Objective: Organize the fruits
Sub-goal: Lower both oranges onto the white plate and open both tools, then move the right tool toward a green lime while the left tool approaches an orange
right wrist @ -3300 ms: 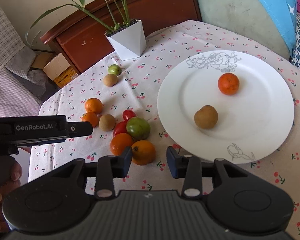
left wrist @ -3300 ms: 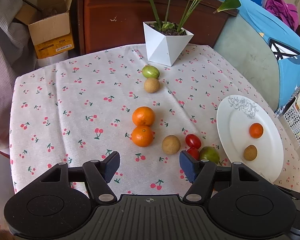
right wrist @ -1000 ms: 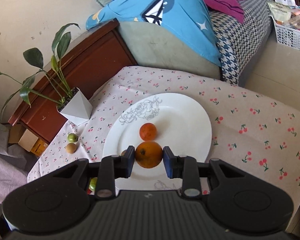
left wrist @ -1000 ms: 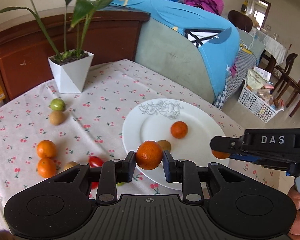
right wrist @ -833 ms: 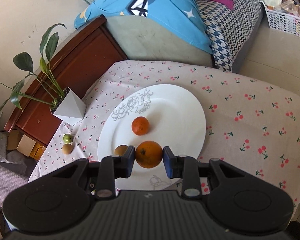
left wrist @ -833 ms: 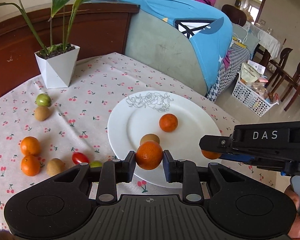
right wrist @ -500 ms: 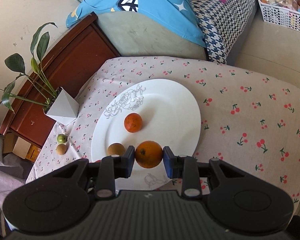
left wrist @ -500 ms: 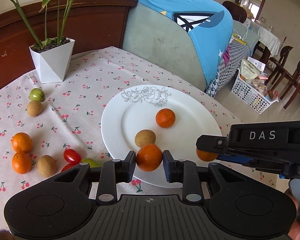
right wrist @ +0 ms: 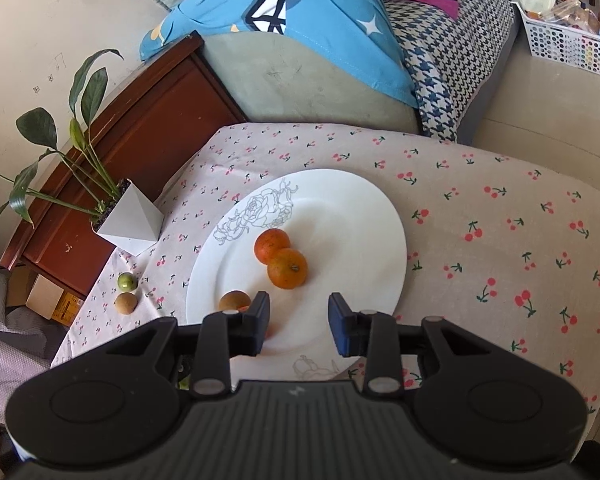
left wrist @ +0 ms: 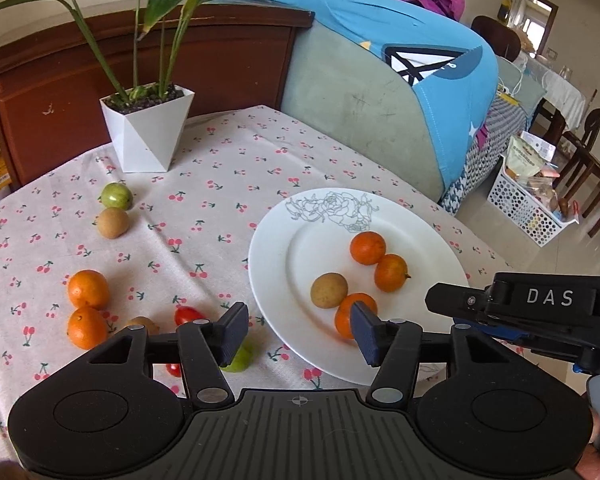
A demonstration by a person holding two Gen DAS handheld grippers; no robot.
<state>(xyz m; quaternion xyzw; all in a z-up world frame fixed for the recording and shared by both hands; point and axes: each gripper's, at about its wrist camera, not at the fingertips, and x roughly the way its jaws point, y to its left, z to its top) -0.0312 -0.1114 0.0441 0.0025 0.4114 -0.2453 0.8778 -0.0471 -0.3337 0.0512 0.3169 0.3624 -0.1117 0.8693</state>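
Both wrist views look down, near — share plate (left wrist: pixel 272 264) (right wrist: pixel 372 216).

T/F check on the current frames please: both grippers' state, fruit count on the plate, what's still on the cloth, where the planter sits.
1. Both grippers are open and empty. True: left gripper and right gripper hold nothing.
2. The white plate holds only two fruits. False: three oranges and one brown fruit lie on it.
3. Two oranges lie on the tablecloth, off the plate. True.
4. The white planter stands on the plate. False: it stands on the tablecloth, away from the plate.
5. A green fruit lies near the planter. True.
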